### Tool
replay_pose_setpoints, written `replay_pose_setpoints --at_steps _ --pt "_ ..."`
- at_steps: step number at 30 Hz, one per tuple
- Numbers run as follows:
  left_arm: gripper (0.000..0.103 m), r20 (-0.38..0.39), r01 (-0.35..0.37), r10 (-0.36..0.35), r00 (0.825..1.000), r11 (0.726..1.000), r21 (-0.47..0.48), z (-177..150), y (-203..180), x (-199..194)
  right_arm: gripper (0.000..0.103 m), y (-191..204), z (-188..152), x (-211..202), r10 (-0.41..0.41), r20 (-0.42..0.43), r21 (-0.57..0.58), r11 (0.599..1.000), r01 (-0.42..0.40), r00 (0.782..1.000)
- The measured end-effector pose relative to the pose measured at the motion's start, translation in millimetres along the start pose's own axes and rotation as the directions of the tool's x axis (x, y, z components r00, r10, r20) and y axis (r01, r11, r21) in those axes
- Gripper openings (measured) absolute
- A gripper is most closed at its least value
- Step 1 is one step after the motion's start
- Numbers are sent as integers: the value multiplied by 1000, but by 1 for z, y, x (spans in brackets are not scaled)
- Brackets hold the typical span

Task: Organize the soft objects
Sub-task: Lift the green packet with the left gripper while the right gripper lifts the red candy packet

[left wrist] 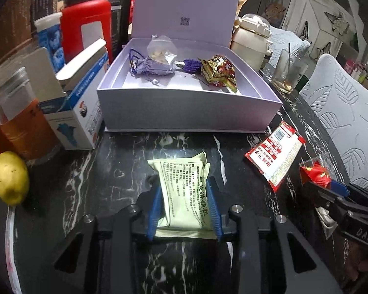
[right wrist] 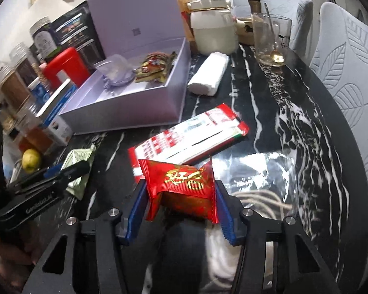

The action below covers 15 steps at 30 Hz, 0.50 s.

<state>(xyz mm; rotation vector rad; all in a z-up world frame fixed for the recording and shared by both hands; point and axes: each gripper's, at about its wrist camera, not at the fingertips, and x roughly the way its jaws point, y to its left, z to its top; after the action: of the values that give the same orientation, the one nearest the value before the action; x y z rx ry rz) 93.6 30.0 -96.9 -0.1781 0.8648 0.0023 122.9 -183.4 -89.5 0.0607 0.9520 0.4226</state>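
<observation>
The left gripper (left wrist: pixel 186 203) is clamped on a pale green sachet (left wrist: pixel 184 191), its blue pads pressing both long edges above the black marble table (left wrist: pixel 115 166). The right gripper (right wrist: pixel 181 203) has its pads against a red candy packet (right wrist: pixel 181 183), gripping it. At 12 o'clock from the sachet stands the open lavender gift box (left wrist: pixel 189 110), holding a purple drawstring pouch (left wrist: pixel 154 67) and a gold-red foil packet (left wrist: pixel 218 72). A red-and-white packet (left wrist: pixel 274 156) lies at 2 o'clock.

We read "DAS" on the right gripper (left wrist: pixel 317 183). "GenROBOT.AI" is on the left gripper (right wrist: pixel 85 169). Small pale-green packet (left wrist: pixel 186 191) txt: can't read.
</observation>
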Motion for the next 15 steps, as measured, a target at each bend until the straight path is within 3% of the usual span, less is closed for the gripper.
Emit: replay_pose_setpoints --at_steps 15 --pt "34 49 14 -15 999 999 37 -30 -5 -49 52 30 -47 -40 53 45 -28 998 -51 998"
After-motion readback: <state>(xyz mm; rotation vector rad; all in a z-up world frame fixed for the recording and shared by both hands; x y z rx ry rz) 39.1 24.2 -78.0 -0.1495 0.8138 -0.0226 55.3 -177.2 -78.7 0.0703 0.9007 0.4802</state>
